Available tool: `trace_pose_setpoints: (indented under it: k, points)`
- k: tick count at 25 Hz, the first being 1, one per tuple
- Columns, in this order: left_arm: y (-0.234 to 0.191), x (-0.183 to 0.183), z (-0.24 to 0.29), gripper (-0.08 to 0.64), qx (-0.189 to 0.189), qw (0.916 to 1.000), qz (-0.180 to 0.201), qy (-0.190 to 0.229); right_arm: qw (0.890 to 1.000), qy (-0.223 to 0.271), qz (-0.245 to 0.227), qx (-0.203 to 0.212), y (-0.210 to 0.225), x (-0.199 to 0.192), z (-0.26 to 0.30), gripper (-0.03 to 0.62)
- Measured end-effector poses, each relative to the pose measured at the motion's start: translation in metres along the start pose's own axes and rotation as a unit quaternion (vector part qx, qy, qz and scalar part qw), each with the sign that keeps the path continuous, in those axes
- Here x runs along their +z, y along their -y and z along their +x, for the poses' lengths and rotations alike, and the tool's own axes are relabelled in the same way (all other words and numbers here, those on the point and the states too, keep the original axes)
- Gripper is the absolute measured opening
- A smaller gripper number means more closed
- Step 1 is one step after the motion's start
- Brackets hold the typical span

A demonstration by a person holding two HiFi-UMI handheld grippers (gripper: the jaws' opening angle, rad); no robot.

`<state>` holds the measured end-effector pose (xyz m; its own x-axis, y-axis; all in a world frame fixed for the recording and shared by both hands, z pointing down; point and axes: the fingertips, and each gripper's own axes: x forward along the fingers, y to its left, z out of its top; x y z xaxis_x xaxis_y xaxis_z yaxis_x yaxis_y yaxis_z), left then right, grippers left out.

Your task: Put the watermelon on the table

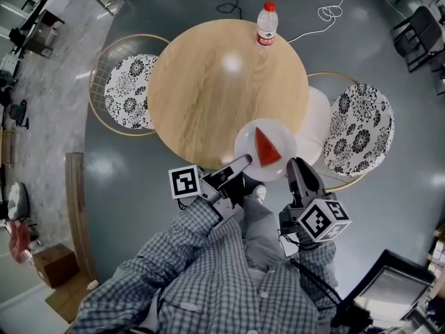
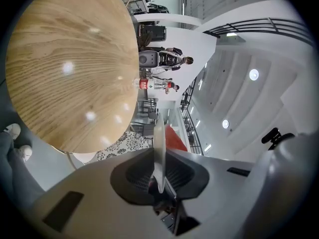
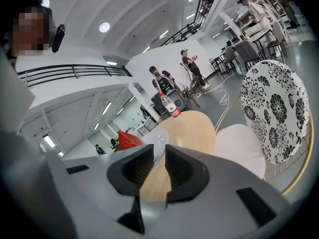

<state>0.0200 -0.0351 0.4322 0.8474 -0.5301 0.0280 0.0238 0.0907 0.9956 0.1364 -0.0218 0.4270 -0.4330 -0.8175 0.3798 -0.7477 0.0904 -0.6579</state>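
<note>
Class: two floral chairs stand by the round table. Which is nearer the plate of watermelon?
The right-hand chair in the head view, its white seat close beside the plate; the left-hand chair stands farther off.

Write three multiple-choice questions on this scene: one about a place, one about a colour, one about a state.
1. Where does the water bottle stand? A. near the table's far edge B. on a chair C. on the floor
2. What colour is the plate under the watermelon slice? A. blue B. white C. black
3. The left gripper is: A. open, empty B. shut on the plate's rim C. shut on the bottle
Key: 1A, it stands on the wood there; 2B, white shows round the slice; 3B, the rim sits between its pads.
</note>
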Motion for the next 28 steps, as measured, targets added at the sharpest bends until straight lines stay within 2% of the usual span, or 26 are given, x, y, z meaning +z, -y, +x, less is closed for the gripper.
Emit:
trace_pose_setpoints:
  k: [22, 28]
  points:
    - [-0.065, 0.034, 0.020, 0.049, 0.036, 0.9987, -0.025, -0.024, 0.998, -0.029, 0.040, -0.047, 0.050, -0.031, 0.050, 0.077]
    - [-0.077, 0.040, 0.029, 0.049, 0.036, 0.9986, -0.027, -0.027, 0.997, -0.036, 0.041, -0.057, 0.063, -0.035, 0.061, 0.075]
